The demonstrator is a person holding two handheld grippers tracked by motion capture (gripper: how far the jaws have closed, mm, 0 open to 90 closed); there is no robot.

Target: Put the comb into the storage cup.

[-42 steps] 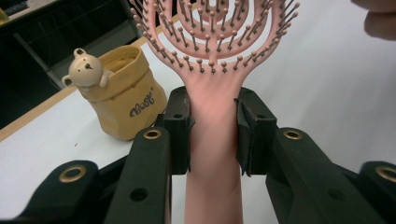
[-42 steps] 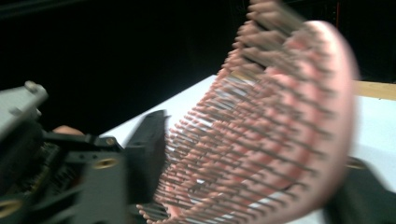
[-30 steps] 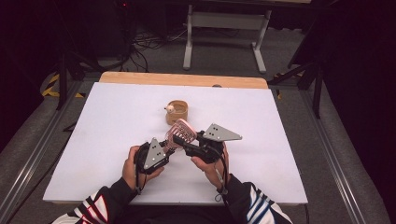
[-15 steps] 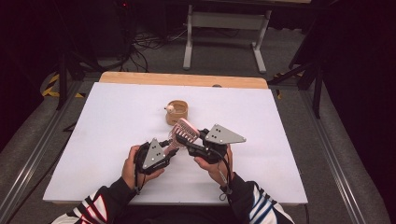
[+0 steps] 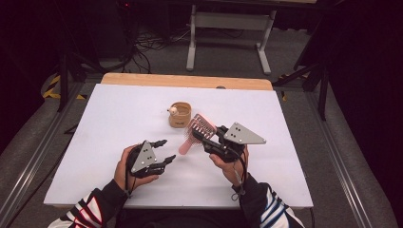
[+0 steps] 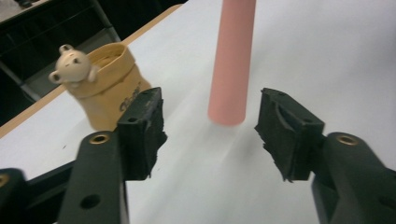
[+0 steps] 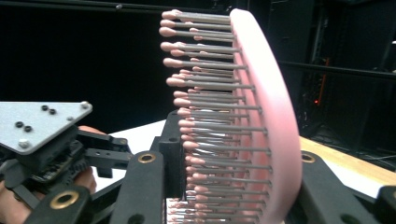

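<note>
Plenty of bare white counter (image 5: 95, 123) lay open on the left, out to its left edge. My left gripper (image 5: 164, 153) hovered low near the front edge; its fingers had just been opening and stood apart, empty, the pink brush's handle just ahead. Behind sat a tan bear cup (image 5: 180, 114). My right gripper (image 5: 215, 136), angled leftward, pinched the hairbrush (image 5: 198, 130) by its bristled head, lifted off the counter.
</note>
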